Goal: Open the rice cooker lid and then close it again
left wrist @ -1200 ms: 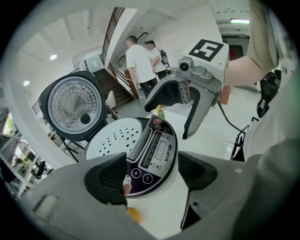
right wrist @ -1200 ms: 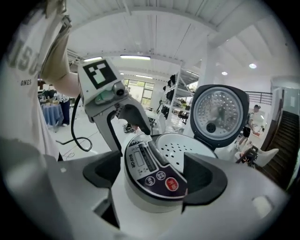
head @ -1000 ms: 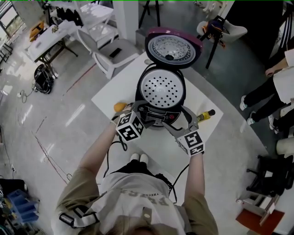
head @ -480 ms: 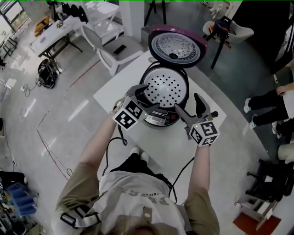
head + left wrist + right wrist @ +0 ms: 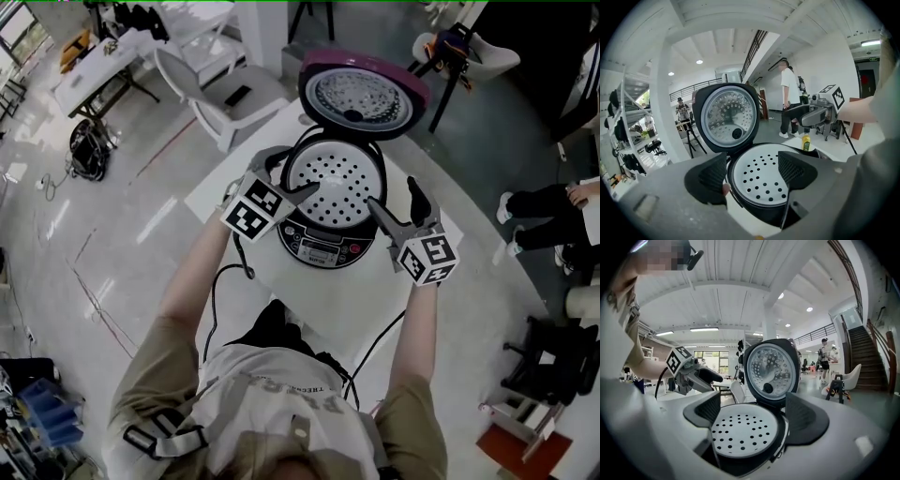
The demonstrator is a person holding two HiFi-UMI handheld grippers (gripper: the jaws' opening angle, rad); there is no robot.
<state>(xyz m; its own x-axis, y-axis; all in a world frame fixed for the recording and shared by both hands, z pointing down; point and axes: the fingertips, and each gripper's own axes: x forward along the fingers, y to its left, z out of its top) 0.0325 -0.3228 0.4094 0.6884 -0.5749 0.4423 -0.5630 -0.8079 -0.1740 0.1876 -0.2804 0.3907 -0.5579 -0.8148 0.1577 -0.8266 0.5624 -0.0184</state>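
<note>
Between left gripper [image 5: 298, 174] and right gripper [image 5: 392, 195] | rice cooker [image 5: 323, 246] | lid [image 5: 361, 94] raised

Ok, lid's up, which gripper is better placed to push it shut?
Left, narrowly. The left gripper is open, empty, and nearer the raised lid than the right gripper, also open, which sits lower in the head view beside the rice cooker.

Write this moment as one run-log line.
rice cooker lid: open | left gripper: open, empty | right gripper: open, empty | pending: close lid
</note>
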